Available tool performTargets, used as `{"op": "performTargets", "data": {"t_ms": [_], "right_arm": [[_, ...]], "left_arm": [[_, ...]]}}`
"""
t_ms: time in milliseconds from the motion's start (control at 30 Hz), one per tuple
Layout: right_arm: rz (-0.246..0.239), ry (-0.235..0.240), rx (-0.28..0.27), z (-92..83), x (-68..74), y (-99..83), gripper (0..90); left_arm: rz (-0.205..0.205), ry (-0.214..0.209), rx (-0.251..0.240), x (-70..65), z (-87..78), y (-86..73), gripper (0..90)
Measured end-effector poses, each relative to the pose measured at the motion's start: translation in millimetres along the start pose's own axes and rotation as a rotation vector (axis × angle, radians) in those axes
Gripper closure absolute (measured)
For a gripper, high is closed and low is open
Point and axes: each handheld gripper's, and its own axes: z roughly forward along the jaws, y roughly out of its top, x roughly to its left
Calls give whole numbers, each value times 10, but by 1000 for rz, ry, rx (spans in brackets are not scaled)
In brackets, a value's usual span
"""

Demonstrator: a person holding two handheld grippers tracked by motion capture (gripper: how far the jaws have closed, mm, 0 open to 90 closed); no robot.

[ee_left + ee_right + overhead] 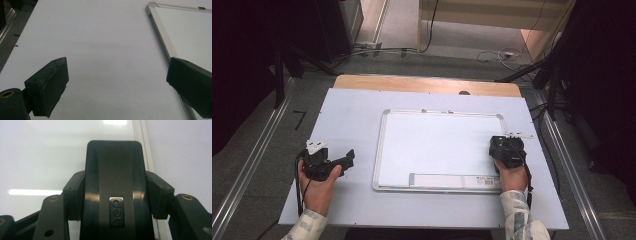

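Right gripper (113, 195) was clamped on a black whiteboard eraser (113, 182), held over the right edge of the whiteboard (439, 145), which lay flat in the middle of the white table (352, 115). Left gripper (117, 82) rested beside the board's left frame, jaws wide apart and holding nothing.

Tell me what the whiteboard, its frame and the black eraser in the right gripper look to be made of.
Whiteboard: a smooth, glossy white panel, probably coated; ceiling lights mirror in it in the right gripper view. Its frame: silvery with a brushed sheen, likely aluminium. Eraser: black moulded plastic by its satin shine and rounded edges, with a small metallic-looking logo plate; the right gripper has its jaws clamped on its sides.
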Motion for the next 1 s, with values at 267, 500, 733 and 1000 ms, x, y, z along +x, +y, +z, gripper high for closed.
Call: {"op": "performTargets", "data": {"t_ms": [267,500,733,1000], "right_arm": [[-7,14,-20,-36,-7,22,280],[2,42,-51,-105,-18,60,192],[-23,144,-127,-304,-4,87,181],[-42,174,-138,-419,22,86,178]], "left_arm": [[-1,-1,6,3,8,-3,47],[-3,2,3,13,-3,-3,46],[-4,4,4,12,2,-6,47],[-10,8,2,25,-7,-8,46]]}}
